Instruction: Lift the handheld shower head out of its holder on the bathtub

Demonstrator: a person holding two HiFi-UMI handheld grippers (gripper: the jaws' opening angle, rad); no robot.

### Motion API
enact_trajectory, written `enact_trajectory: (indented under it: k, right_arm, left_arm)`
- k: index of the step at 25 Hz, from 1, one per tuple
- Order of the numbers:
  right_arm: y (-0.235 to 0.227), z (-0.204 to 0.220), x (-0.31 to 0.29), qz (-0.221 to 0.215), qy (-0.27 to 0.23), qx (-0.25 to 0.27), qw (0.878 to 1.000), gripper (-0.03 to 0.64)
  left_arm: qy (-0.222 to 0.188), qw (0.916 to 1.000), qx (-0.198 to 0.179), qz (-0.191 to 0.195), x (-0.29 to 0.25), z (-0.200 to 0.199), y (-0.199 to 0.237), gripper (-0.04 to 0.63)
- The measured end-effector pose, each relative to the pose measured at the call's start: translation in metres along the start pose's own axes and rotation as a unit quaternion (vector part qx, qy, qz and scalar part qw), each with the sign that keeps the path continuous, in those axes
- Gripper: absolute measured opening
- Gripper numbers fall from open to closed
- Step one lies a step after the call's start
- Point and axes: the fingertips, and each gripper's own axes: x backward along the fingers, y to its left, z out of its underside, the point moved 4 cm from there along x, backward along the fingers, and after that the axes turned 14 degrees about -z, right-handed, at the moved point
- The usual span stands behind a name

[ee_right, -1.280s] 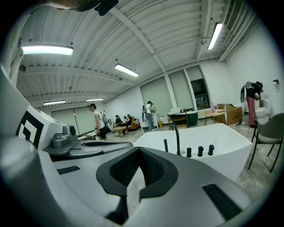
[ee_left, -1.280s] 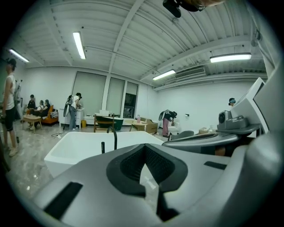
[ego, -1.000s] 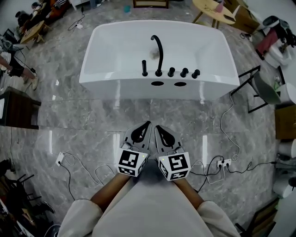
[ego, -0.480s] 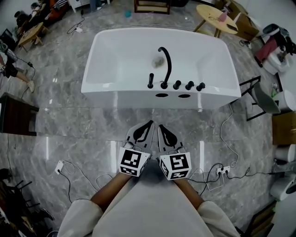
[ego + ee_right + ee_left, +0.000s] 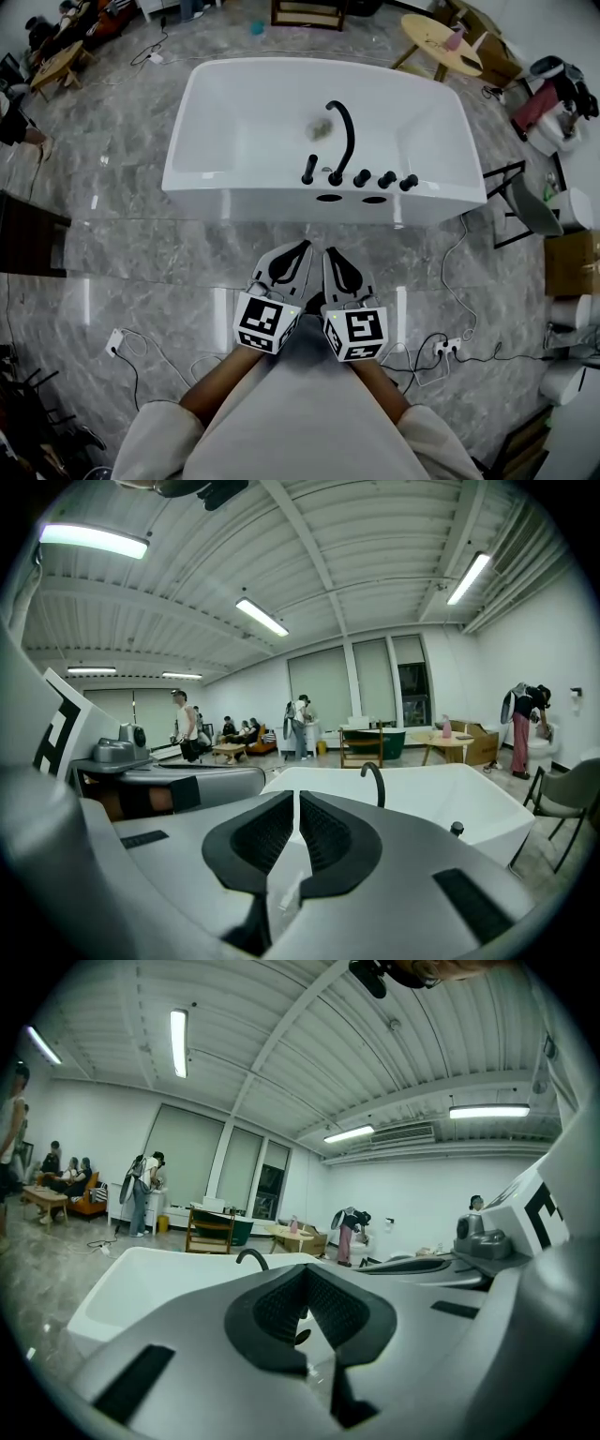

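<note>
The white bathtub (image 5: 234, 122) stands across the floor ahead of me. On its near rim a short black handheld shower head (image 5: 308, 169) stands upright in its holder, left of the curved black spout (image 5: 341, 131) and a row of black knobs (image 5: 385, 178). My left gripper (image 5: 301, 247) and right gripper (image 5: 329, 252) are side by side over the floor, short of the tub and pointing at it. Both are shut with nothing between the pads. The spout (image 5: 251, 1257) shows above the shut pads of the left gripper (image 5: 305, 1274). The right gripper (image 5: 296, 797) also has the spout (image 5: 375, 778) ahead of it.
Cables and power strips (image 5: 119, 339) (image 5: 454, 346) lie on the marble floor on both sides of me. A black-framed chair (image 5: 525, 192) stands right of the tub. A round wooden table (image 5: 441, 39) and a wooden chair (image 5: 305, 9) are behind the tub. People stand at the far left.
Both grippers, still shut and side by side, have moved forward toward the tub. The tub's near rim and black fittings now sit lower in the head view, closer to the grippers.
</note>
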Motion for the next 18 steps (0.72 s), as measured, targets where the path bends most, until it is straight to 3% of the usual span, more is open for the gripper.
enact_trajectory:
  k: [6, 18]
  right_arm:
    - [-0.003, 0.002, -0.004, 0.01, -0.002, -0.004, 1.0, 0.02]
    - [-0.035, 0.006, -0.049, -0.02, 0.012, -0.024, 0.999, 0.023]
  left_arm:
    - [0.012, 0.9999, 0.001, 0.009, -0.004, 0.007, -0.002, 0.003]
    - [0.027, 0.9995, 0.013, 0.0, -0.043, 0.015, 0.021, 0.004]
